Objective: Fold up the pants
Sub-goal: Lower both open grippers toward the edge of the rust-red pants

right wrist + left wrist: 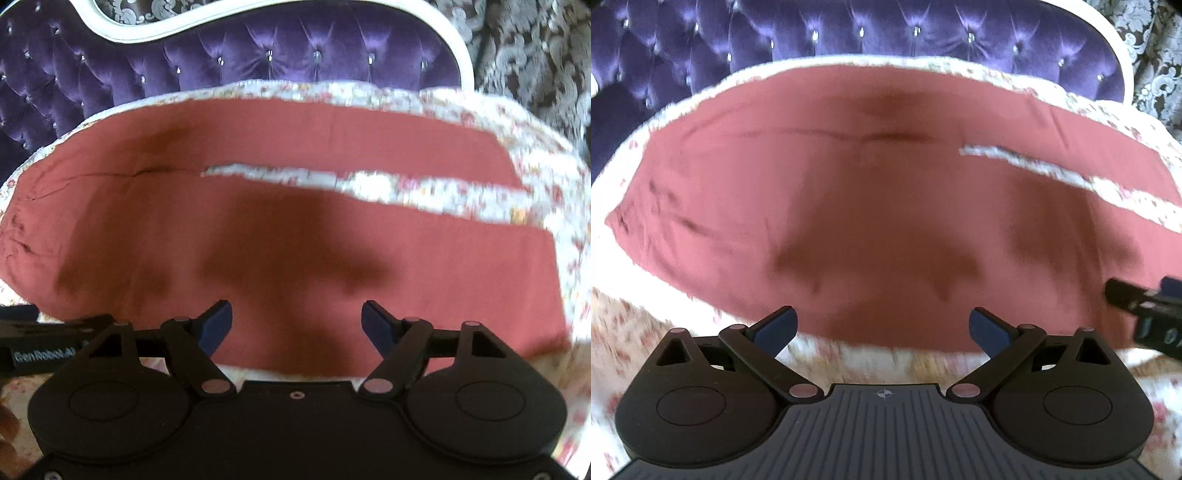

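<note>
Pants (857, 192) lay spread flat on the floral bedspread (683, 332), legs running away from the purple headboard (849, 33). Above their near edge, the left gripper (882, 326) and right gripper (297, 323) both gaped wide, holding nothing and touching no cloth.

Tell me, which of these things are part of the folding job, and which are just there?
Job:
red pants
left gripper, open
right gripper, open

Just there:
floral bedspread
purple tufted headboard
patterned wallpaper
</note>
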Available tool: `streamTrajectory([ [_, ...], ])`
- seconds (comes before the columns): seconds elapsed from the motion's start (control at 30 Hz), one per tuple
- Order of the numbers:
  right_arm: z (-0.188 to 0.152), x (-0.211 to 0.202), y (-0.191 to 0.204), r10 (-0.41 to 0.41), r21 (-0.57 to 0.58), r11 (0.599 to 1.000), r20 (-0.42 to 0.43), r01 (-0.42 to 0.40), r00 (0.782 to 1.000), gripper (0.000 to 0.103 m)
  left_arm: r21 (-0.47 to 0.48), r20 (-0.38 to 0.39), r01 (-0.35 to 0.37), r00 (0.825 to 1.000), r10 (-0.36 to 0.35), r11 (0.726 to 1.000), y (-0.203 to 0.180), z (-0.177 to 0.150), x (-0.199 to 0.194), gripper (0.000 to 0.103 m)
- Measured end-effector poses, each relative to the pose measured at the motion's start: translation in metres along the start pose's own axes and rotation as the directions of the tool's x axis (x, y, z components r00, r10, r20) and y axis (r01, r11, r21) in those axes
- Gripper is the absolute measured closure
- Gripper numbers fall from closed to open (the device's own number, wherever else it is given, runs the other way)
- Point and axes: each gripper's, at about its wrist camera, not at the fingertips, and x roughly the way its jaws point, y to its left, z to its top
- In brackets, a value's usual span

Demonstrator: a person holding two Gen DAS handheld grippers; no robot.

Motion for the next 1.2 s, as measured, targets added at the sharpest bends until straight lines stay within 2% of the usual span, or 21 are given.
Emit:
streamTrajectory([
  [0.03, 0.007, 0.002, -0.002, -0.011, -0.015, 1.0, 0.023, 0.012, 1.0, 0.025, 0.005, 0.012, -0.007, 1.0, 0.007, 1.0, 0.0, 0.006, 0.001, 0.01],
  [0.13, 0.029, 0.014, -0.011, -0.032, -0.036, 0.999, 0.047, 0.033, 0.998, 0.025, 0.016, 0.023, -0.004, 1.0, 0.004, 1.0, -0.001, 0.025, 0.009, 0.013],
  [0.17, 0.038, 0.021, -0.015, -0.023, -0.039, 0.999, 0.035, 0.025, 0.999, 0.03, 0.019, 0.022, 0.003, 1.0, -0.003, 1.0, -0.001, 0.031, 0.012, 0.014],
  [0.2, 0.045, 0.027, -0.019, -0.007, -0.045, 0.999, 0.022, 0.008, 1.0, 0.042, 0.019, 0.026, 0.01, 1.0, -0.011, 1.0, 0.0, 0.037, 0.014, 0.016],
  [0.27, 0.06, 0.042, -0.029, 0.043, -0.032, 0.999, 0.008, -0.043, 0.999, 0.055, 0.021, 0.035, 0.01, 0.999, -0.011, 1.0, -0.001, 0.047, 0.02, 0.016],
  [0.37, 0.08, 0.061, -0.044, 0.109, -0.009, 0.994, 0.046, -0.109, 0.993, 0.055, 0.034, 0.05, -0.03, 0.998, 0.028, 0.999, -0.003, 0.06, 0.032, 0.017],
  [0.4, 0.086, 0.066, -0.048, 0.119, -0.021, 0.993, 0.069, -0.118, 0.99, 0.052, 0.038, 0.059, -0.04, 0.998, 0.037, 0.998, -0.003, 0.063, 0.036, 0.017],
  [0.5, 0.105, 0.078, -0.055, 0.19, -0.083, 0.98, 0.16, -0.178, 0.969, 0.049, 0.022, 0.049, -0.032, 0.998, 0.031, 0.999, -0.001, 0.074, 0.051, 0.018],
  [0.53, 0.114, 0.085, -0.056, 0.19, -0.099, 0.98, 0.17, -0.175, 0.967, 0.048, 0.012, 0.043, -0.024, 0.999, 0.024, 1.0, 0.001, 0.078, 0.056, 0.018],
  [0.6, 0.133, 0.1, -0.054, 0.16, -0.128, 0.982, 0.161, -0.14, 0.974, 0.046, -0.006, 0.033, -0.017, 0.999, 0.017, 1.0, 0.004, 0.087, 0.066, 0.018],
  [0.7, 0.159, 0.124, -0.046, 0.124, -0.219, 0.971, 0.142, -0.091, 0.982, 0.045, 0.02, 0.008, 0.011, 1.0, -0.011, 1.0, 0.005, 0.096, 0.078, 0.018],
  [0.87, 0.187, 0.169, -0.03, 0.119, -0.346, 0.934, 0.061, -0.091, 0.991, 0.044, 0.039, -0.001, 0.02, 1.0, -0.02, 0.999, 0.005, 0.102, 0.093, 0.018],
  [1.03, 0.205, 0.202, -0.023, 0.18, -0.375, 0.912, 0.005, -0.165, 0.984, 0.044, 0.034, -0.012, 0.044, 0.999, -0.044, 0.998, 0.009, 0.101, 0.102, 0.016],
  [1.07, 0.209, 0.207, -0.022, 0.189, -0.382, 0.908, 0.002, -0.174, 0.982, 0.042, 0.035, -0.008, 0.046, 0.999, -0.046, 0.998, 0.01, 0.101, 0.101, 0.015],
  [1.13, 0.214, 0.219, -0.022, 0.209, -0.386, 0.901, -0.014, -0.198, 0.978, 0.031, 0.038, -0.001, 0.046, 0.999, -0.046, 0.998, 0.01, 0.099, 0.1, 0.014],
  [1.2, 0.218, 0.226, -0.022, 0.226, -0.392, 0.894, -0.026, -0.218, 0.974, 0.029, 0.042, 0.01, 0.04, 0.999, -0.041, 0.998, 0.008, 0.097, 0.099, 0.01],
])
